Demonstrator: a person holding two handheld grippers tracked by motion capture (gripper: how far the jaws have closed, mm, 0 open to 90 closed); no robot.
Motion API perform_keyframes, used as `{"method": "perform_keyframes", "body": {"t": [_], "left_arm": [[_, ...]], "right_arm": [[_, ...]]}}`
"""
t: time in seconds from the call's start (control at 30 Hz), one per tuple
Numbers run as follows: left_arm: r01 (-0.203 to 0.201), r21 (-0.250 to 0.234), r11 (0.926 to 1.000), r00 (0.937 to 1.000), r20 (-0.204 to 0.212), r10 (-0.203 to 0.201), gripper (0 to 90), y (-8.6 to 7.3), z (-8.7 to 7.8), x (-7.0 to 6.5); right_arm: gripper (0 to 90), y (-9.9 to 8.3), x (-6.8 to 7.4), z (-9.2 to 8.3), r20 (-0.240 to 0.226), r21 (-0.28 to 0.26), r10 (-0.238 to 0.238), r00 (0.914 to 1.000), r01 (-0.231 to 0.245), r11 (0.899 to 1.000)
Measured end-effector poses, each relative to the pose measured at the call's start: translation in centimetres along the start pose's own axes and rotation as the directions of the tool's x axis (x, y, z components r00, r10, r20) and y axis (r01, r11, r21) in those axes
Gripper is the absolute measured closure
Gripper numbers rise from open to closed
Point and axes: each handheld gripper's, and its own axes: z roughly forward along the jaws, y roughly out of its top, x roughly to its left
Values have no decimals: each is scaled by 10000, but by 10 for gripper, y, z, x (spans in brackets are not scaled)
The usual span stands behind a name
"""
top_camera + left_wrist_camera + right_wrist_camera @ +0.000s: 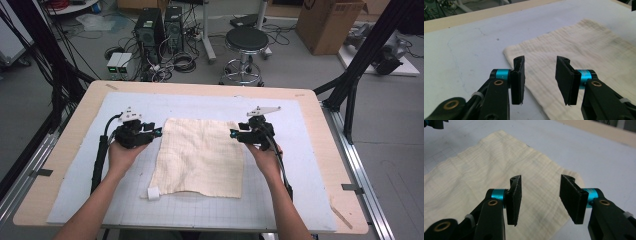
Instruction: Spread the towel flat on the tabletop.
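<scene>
A cream cloth [200, 156] lies flat on the light mat, roughly square, with a small white tag [153, 193] at its near left corner. My left gripper [159, 132] hovers at the cloth's far left corner [510, 51], jaws apart with nothing between the pads. My right gripper [233, 133] is at the far right corner [576, 176], its jaws likewise apart and empty. In both gripper views the black pads [518, 78] [514, 200] stand above the cloth [584, 50] [486, 170] without touching it.
The mat [300, 165] covers a wooden table [80, 115] with bare margins on both sides. Beyond the table stand computer towers [160, 25], a stool [246, 42] and a cardboard box [327, 22]. Black frame posts [360, 65] flank the table.
</scene>
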Motion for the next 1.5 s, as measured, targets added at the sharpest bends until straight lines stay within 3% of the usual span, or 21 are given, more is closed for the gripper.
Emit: {"method": "perform_keyframes", "body": {"t": [0.2, 0.3, 0.43, 0.5, 0.8, 0.9, 0.97, 1.07, 1.13, 1.27, 1.37, 1.5], "left_arm": [[-59, -158, 9999, 9990, 443, 66, 585, -23, -20, -13], [-271, -103, 9996, 9980, 569, 277, 567, -32, -28, -21], [-443, -174, 9989, 9954, 845, 456, 551, -45, -38, -31], [-684, 44, 9976, 9937, 892, 678, 538, -52, -41, -36], [-1640, 649, 9843, 9748, 1635, 1517, 532, -73, -52, -57], [-1836, 910, 9788, 9695, 1812, 1650, 541, -80, -53, -60], [-1928, 1100, 9751, 9666, 1923, 1694, 558, -82, -51, -61], [-2120, 1525, 9653, 9577, 2293, 1741, 593, -85, -48, -61], [-2449, 1699, 9546, 9512, 2330, 2025, 619, -87, -46, -64], [-2454, 1701, 9544, 9517, 2295, 2038, 711, -87, -46, -65], [-2520, 1679, 9531, 9490, 2356, 2094, 793, -87, -47, -65], [-2474, 1721, 9535, 9490, 2414, 2026, 866, -87, -48, -64]], "right_arm": [[481, -18, 19, -15, -470, -240, -338, 9983, 327, 9992], [471, -29, 26, -20, -645, -283, -486, 9967, 468, 9985], [464, -47, 37, -24, -941, -50, -828, 9921, 827, 9966], [463, -54, 42, -25, -1042, 60, -1011, 9894, 1022, 9947], [468, -87, 63, -31, -1999, 592, -1324, 9708, 1469, 9874], [518, -96, 68, -34, -2180, 753, -1466, 9649, 1664, 9832], [543, -101, 70, -33, -2235, 1024, -1695, 9599, 1961, 9752], [578, -105, 72, -32, -2171, 1160, -1864, 9582, 2149, 9697], [618, -105, 73, -32, -2007, 1204, -2003, 9590, 2270, 9664], [756, -105, 72, -33, -2062, 1247, -1954, 9588, 2238, 9666], [863, -104, 71, -33, -2282, 1267, -1980, 9533, 2307, 9647], [884, -104, 70, -35, -2361, 1340, -1909, 9528, 2265, 9647]]}}
